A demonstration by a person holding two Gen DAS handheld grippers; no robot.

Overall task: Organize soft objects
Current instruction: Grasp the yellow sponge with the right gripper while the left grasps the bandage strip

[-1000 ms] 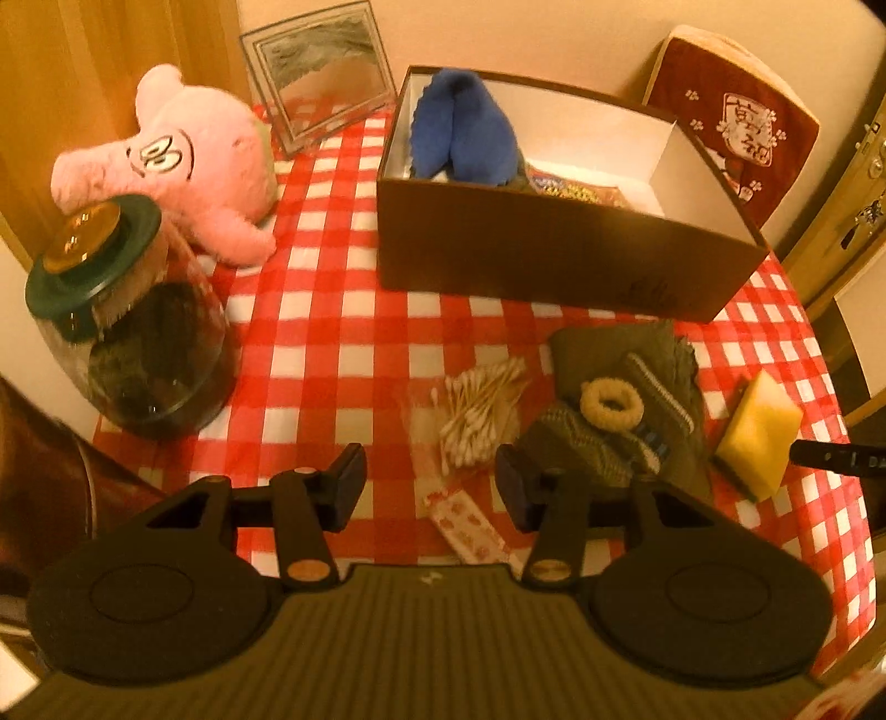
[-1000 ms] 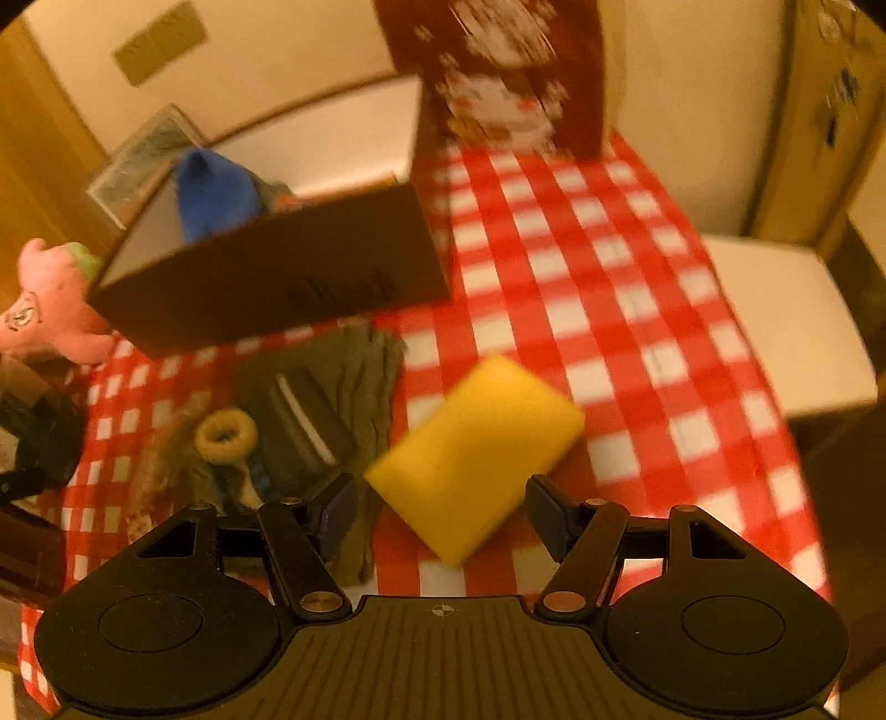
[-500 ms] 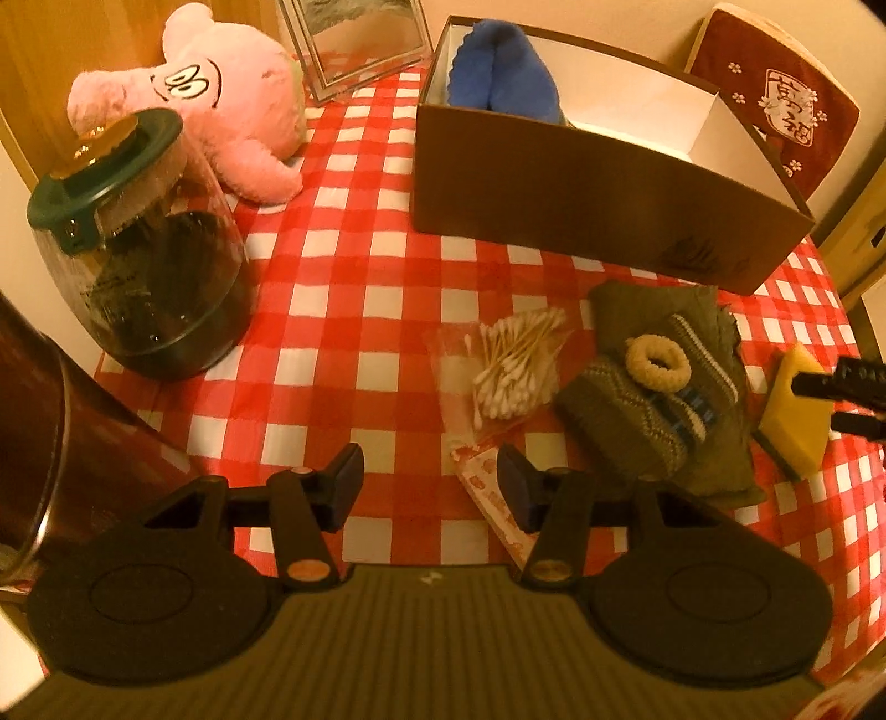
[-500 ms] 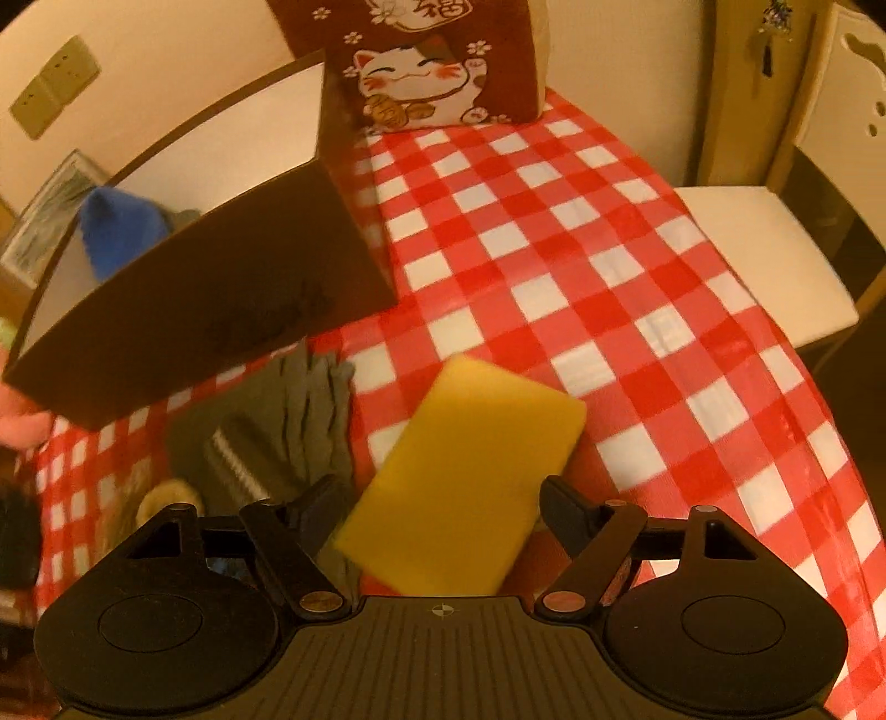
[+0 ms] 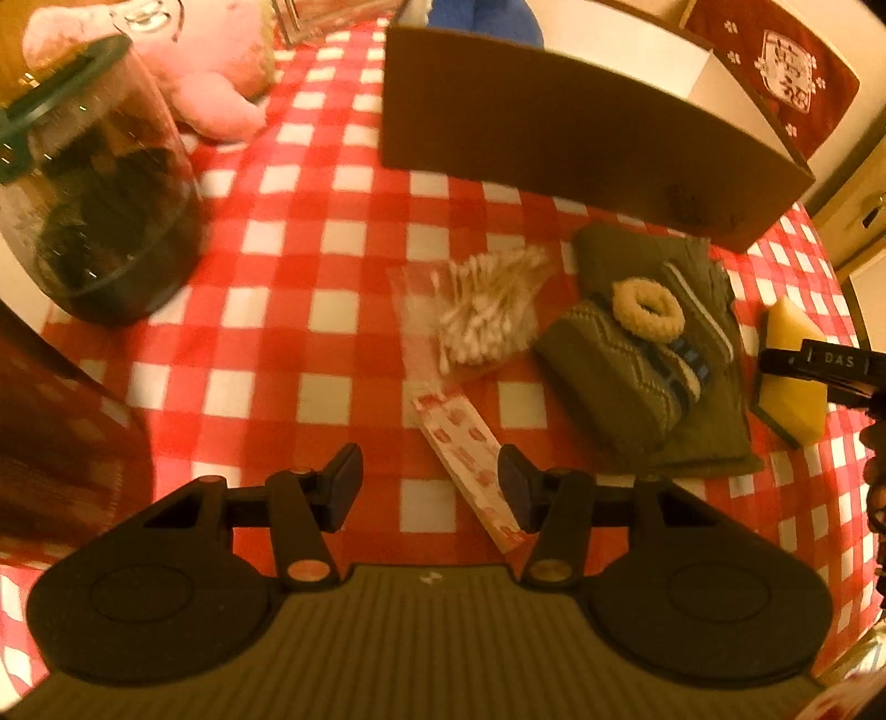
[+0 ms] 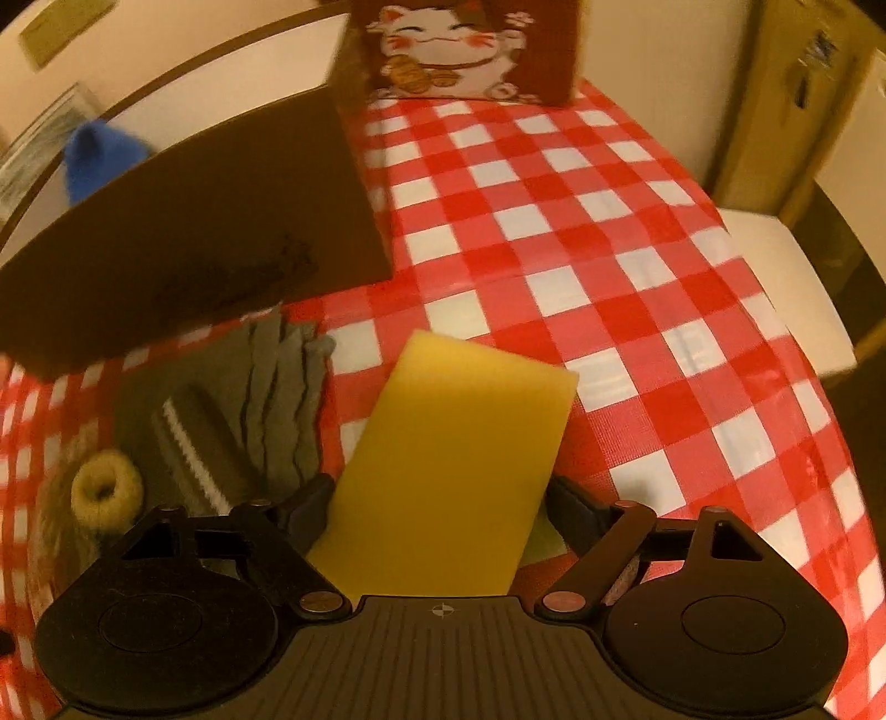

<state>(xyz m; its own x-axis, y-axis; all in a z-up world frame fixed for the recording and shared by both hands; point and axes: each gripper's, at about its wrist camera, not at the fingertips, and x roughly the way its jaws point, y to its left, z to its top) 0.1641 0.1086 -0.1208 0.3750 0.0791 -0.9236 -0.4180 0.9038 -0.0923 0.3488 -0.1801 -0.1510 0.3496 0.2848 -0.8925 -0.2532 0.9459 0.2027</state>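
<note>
A yellow sponge [image 6: 459, 459] lies on the red-checked tablecloth between the fingers of my right gripper [image 6: 443, 509], whose jaws stand open around its near end. The sponge [image 5: 792, 382] and a right fingertip [image 5: 814, 363] show at the right of the left wrist view. Olive knit gloves [image 5: 653, 354] with a beige scrunchie [image 5: 648, 310] on top lie left of the sponge. A brown cardboard box [image 5: 581, 144] holds a blue soft item [image 6: 99, 155]. A pink plush [image 5: 205, 83] lies far left. My left gripper [image 5: 426, 487] is open and empty above the cloth.
A bag of cotton swabs [image 5: 487, 310] and a red-patterned paper packet [image 5: 470, 459] lie in front of my left gripper. A glass jar with a green lid [image 5: 94, 183] stands at the left. A lucky-cat bag [image 6: 459, 50] stands behind the box. A white chair seat [image 6: 786, 288] is at the right.
My right gripper has come down and forward, so the sponge now sits between its fingers. My left gripper has lowered and drawn nearer the table; the box interior is less visible.
</note>
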